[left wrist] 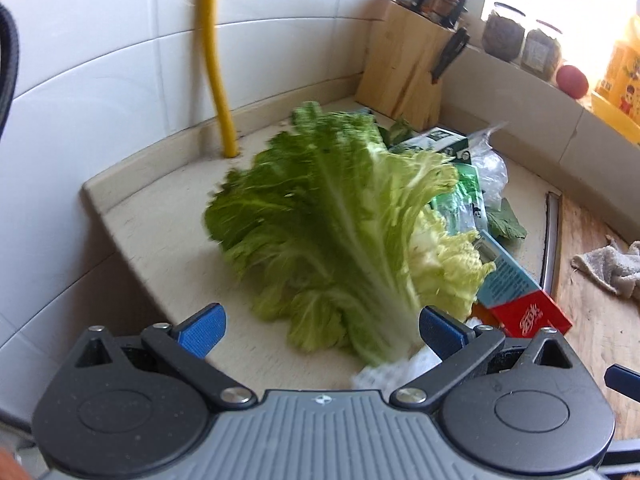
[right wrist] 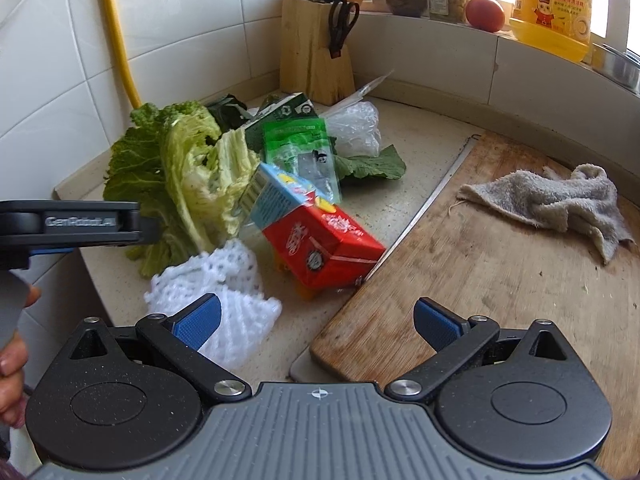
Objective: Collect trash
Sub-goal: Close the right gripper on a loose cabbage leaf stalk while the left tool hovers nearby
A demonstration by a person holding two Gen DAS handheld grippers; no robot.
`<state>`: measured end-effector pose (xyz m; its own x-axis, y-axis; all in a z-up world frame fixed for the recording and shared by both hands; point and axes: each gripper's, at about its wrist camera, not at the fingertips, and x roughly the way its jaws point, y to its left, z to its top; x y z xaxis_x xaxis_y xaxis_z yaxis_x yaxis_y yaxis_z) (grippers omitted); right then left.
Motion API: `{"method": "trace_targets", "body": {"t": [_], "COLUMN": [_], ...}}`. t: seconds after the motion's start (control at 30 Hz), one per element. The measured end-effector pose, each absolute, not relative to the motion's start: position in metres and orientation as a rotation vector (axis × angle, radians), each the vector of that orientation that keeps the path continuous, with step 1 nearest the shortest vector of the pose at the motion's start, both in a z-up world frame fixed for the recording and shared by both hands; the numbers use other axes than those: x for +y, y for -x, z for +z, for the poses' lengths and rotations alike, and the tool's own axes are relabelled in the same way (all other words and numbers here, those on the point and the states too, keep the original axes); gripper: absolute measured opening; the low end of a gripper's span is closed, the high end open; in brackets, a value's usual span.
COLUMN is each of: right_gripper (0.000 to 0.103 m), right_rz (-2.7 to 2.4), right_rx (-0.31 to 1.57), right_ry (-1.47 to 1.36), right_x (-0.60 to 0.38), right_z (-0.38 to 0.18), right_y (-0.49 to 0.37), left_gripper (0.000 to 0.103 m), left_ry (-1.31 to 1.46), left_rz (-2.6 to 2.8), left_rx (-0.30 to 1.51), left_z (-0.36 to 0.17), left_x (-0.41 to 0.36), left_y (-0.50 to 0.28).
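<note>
Right wrist view, nearest first: right gripper (right wrist: 316, 326) spread wide, nothing between the blue pads, poised over the near corner of the wooden cutting board (right wrist: 480, 288) and the beige counter (right wrist: 420, 136). Just ahead of the left pad, white foam fruit net (right wrist: 218, 284), touching the pile. Beyond it a red-and-blue carton (right wrist: 316, 228) with white Chinese characters, too smeared to read, lying tilted against the board's edge. At far left, left gripper (right wrist: 72, 222) seen side-on, "GenRobot.AI" embossed on its body, probably, given the blur. Further back: cabbage leaves (right wrist: 180, 176), a clear green-printed plastic pouch (right wrist: 300, 152), a dark green carton (right wrist: 288, 110) bearing recycling marks, crumpled clear plastic (right wrist: 356, 128). On the board, a grey rag (right wrist: 560, 200). Against the wall, knife block (right wrist: 312, 60) with scissors; on the sill, two jars, a tomato (right wrist: 484, 14), a yellow tub (right wrist: 554, 4) with a cartoon label.

Left wrist view: left gripper (left wrist: 322, 334) likewise spread, empty, with the cabbage leaves (left wrist: 320, 220) directly ahead between the pads, blurred. Yellow hose (left wrist: 216, 64) rising from the counter behind.
</note>
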<state>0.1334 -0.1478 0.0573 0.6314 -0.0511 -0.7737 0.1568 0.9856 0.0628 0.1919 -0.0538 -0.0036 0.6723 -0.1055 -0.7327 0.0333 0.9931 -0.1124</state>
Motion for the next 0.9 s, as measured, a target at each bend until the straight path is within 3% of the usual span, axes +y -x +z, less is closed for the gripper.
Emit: {"method": "trace_targets", "body": {"t": [0.27,0.43,0.9], "right_gripper": [0.103,0.103,0.103], "right_rz": [-0.091,-0.055,0.104], "right_rx": [0.894,0.901,0.854], "right_ry": [-0.164,-0.191,-0.209], "right_x": [-0.168,-0.177,-0.178], "right_z": [0.051,0.046,0.054], "right_y": [-0.154,-0.165,-0.193], "left_gripper": [0.100,0.078,0.074], "left_ry": [0.080,0.082,0.158], "left_rz": [-0.088,-0.071,0.046], "left_rx": [0.896,0.963,0.982], "left_z": [-0.020,-0.035,-0.028], "left_x": [-0.079,-0.076,-0.028], "left_y": [-0.225,-0.239,-0.231]}}
